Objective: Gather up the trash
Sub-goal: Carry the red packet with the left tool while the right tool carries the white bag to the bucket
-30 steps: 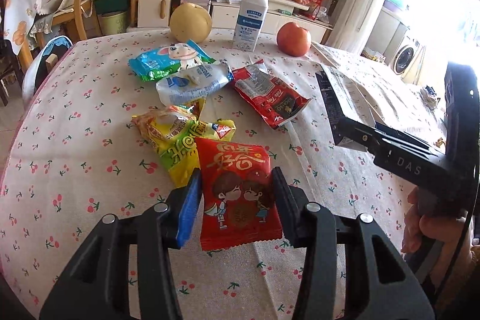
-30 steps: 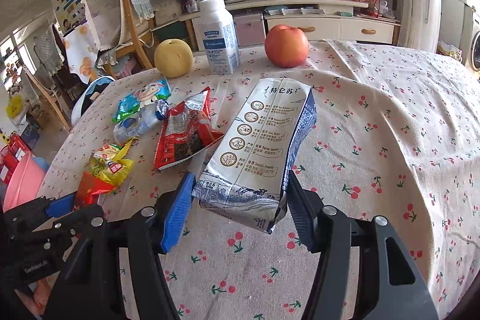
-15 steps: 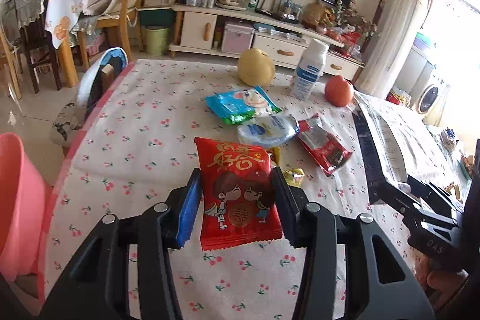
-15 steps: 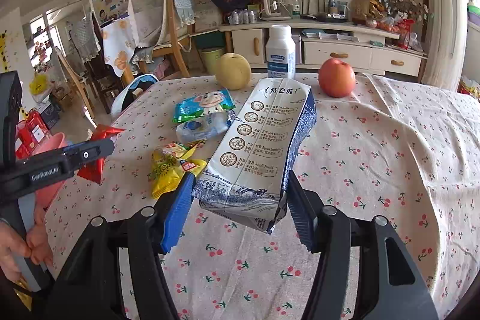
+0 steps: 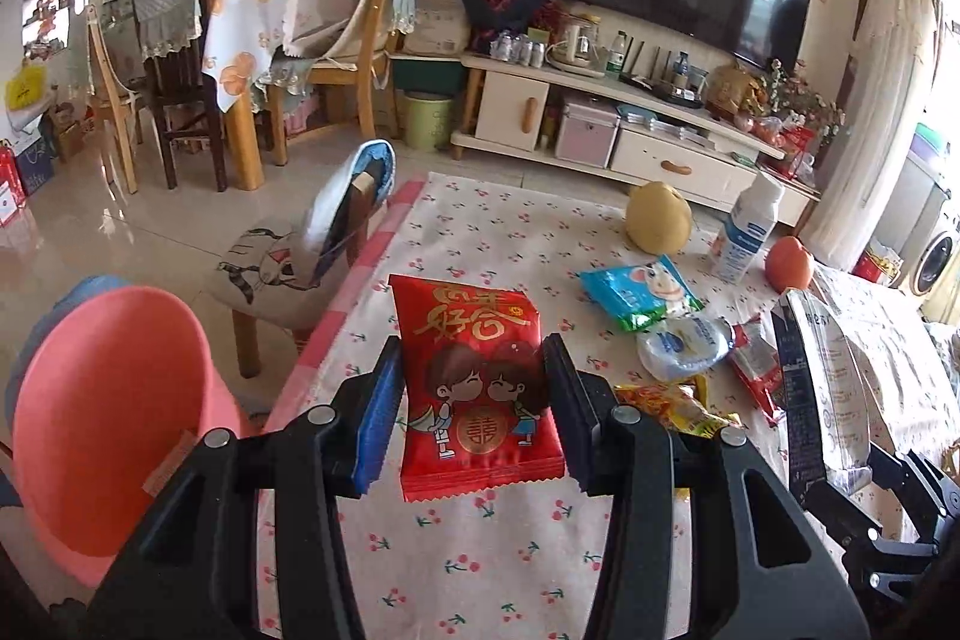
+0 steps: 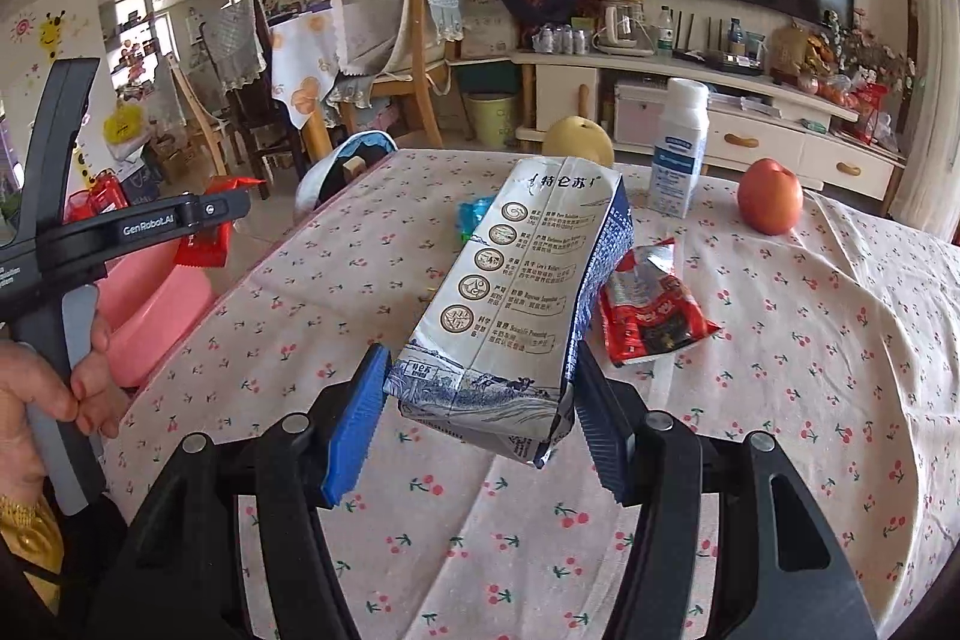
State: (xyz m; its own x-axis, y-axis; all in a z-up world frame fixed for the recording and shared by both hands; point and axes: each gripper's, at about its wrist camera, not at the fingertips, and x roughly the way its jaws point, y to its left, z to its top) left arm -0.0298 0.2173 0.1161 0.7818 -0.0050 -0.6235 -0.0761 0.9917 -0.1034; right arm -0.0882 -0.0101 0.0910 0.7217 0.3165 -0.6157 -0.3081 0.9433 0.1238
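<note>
Both lifted off the surface (image 5: 480, 568) since a second ago: left hand-held gripper (image 5: 474, 415) clamps red packet (image 5: 477, 388), right hand-held gripper (image 6: 480, 427) clamps milk carton (image 6: 516, 292). Pink bin (image 5: 114, 418) lower left; drop next.

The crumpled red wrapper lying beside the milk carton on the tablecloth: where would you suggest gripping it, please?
I would take the red wrapper by its torn, raised upper end, coming down from above with one finger on each side. That end stands crumpled off the tablecloth, while the lower part lies flat and offers little to pinch.
</note>
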